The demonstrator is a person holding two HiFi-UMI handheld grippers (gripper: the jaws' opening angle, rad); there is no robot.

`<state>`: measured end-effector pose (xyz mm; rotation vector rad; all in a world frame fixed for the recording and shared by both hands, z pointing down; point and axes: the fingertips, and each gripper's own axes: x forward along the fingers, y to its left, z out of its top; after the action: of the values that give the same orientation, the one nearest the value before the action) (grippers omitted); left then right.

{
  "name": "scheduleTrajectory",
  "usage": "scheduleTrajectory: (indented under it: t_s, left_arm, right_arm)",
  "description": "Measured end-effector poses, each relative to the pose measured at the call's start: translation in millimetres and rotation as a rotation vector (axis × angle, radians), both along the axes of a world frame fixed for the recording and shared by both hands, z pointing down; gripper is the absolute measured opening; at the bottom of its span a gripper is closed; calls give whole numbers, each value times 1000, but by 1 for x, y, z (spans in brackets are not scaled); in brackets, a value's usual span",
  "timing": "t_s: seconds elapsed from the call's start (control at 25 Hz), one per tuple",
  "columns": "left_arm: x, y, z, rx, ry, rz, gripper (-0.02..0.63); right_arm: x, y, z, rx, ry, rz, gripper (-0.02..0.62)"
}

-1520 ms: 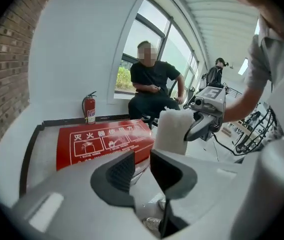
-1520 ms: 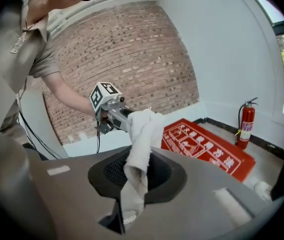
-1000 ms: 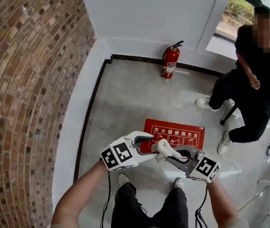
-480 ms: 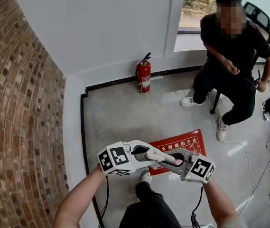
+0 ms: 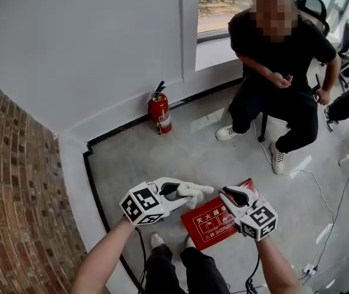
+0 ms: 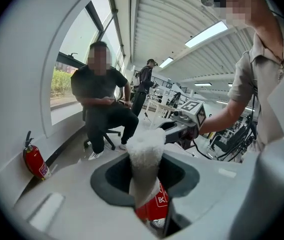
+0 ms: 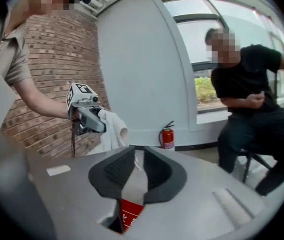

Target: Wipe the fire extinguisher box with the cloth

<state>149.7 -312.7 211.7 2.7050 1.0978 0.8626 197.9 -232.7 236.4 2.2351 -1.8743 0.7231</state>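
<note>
A flat red fire extinguisher box with white print lies on the grey floor, below and between my grippers. My left gripper is shut on a white cloth, which sticks out past its jaws. In the left gripper view the cloth stands up between the jaws, with the red box under it. My right gripper hangs just right of the cloth, apart from it. In the right gripper view its jaws stand open with nothing between them, and the box shows below.
A red fire extinguisher stands against the white wall at the back. A person in black sits on a chair at the right, feet on the floor. A brick wall rises at the left. A cable trails at the right.
Both grippers met at the cloth before; now the right one has let go and drawn off to the right. The left keeps the cloth. The head view has swung toward the window.
</note>
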Motion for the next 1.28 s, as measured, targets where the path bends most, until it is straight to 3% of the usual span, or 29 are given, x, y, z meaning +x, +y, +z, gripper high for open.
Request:
scheduleTrajectory:
  t_s: [0.04, 0.28, 0.4, 0.6, 0.8, 1.0, 1.12, 1.28]
  left_arm:
    - [11, -4, 8, 4, -5, 15, 123]
    - [84, -3, 74, -30, -41, 137, 123]
    - [128, 1, 103, -32, -31, 179, 123]
    - [154, 54, 161, -16, -84, 305, 123]
    - [190, 123, 218, -62, -117, 364, 123]
    - [184, 175, 247, -136, -172, 507, 123]
    - [160, 171, 251, -159, -225, 589, 119]
    - [111, 145, 258, -118, -299, 683, 115]
  right_arm:
    - [10, 5, 6, -18, -4, 56, 25]
    - [51, 35, 41, -150, -50, 341, 25]
    - [80, 44, 42, -159, -42, 484, 25]
    - [75, 71, 58, -161, -91, 643, 25]
    - [77, 94, 93, -129, -153, 745, 25]
    - [59, 121, 116, -144, -204, 757, 25]
    - [53, 134, 119, -139, -227, 762, 25]
    - [51, 122, 119, -136, -238, 724, 25]
